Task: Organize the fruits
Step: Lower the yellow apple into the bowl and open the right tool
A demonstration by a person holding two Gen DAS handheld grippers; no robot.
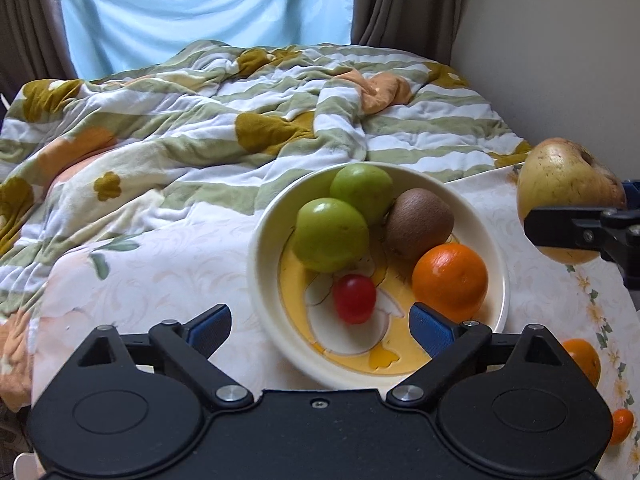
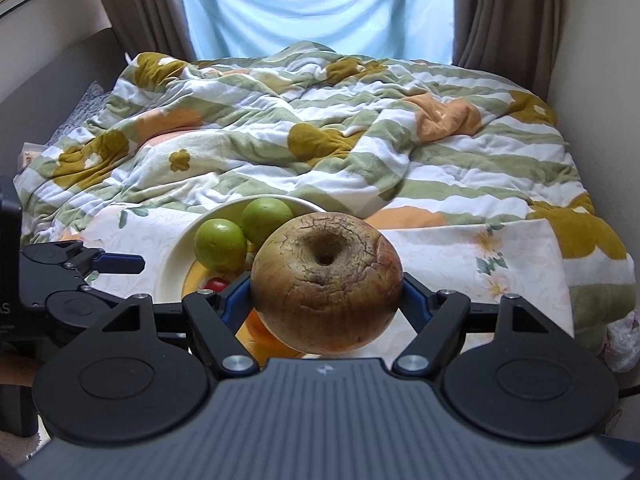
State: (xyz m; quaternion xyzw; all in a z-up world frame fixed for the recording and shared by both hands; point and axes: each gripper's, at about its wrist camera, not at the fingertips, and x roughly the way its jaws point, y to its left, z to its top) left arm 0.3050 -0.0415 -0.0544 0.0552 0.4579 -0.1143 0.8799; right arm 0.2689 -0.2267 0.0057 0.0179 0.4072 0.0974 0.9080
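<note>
A cream bowl (image 1: 264,240) on a floral cloth holds two green apples (image 1: 332,234), a kiwi (image 1: 420,222), an orange (image 1: 450,280) and a small red fruit (image 1: 354,298). My left gripper (image 1: 320,326) is open and empty just above the bowl's near rim. My right gripper (image 2: 326,292) is shut on a large yellow-brown apple (image 2: 326,280) and holds it in the air to the right of the bowl (image 2: 176,256). The held apple also shows in the left wrist view (image 1: 564,176). Two green apples (image 2: 220,242) show behind it.
Two more oranges (image 1: 584,360) lie on the cloth at the right edge. A rumpled striped floral quilt (image 1: 200,128) covers the bed behind the bowl. Curtains and a window stand at the back, a wall at the right.
</note>
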